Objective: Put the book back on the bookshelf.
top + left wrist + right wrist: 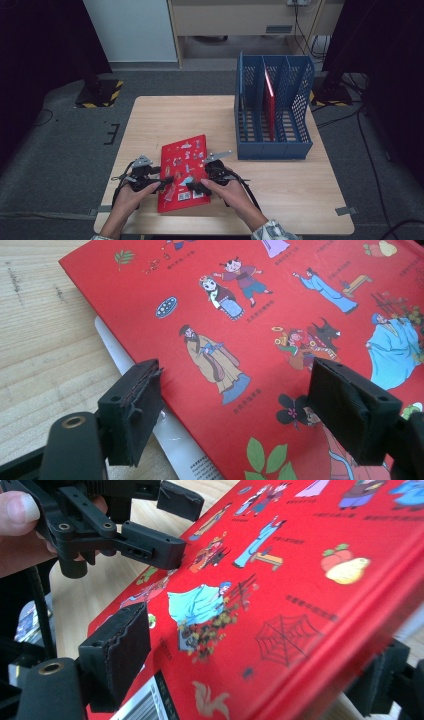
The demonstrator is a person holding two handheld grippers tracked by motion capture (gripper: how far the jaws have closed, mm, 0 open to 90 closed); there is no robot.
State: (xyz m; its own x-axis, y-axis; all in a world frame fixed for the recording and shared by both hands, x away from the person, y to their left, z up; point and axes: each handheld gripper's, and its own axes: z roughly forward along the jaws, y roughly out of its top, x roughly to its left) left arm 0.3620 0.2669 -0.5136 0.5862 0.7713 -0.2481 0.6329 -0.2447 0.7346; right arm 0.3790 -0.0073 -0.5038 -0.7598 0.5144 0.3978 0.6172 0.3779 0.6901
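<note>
A red picture book (pixel 182 165) with small drawn figures on its cover lies on the wooden table (pixel 285 185), near the front edge. My left gripper (pixel 162 177) is at the book's left edge. In the left gripper view its jaws (pixel 240 405) stand apart, one pad at the cover's edge above a white page (pixel 125 360), the other over the red cover (pixel 280 300). My right gripper (pixel 199 181) is at the book's right edge near the front corner. In the right gripper view (pixel 250 670) one pad rests on the cover (pixel 300 580), the other under the raised, tilted edge.
A blue mesh file rack (pixel 272 147) with three slots stands at the table's back right, and a second red book (pixel 270 105) stands upright in its middle slot. Bare tabletop lies left of and behind the picture book. The floor around is grey carpet.
</note>
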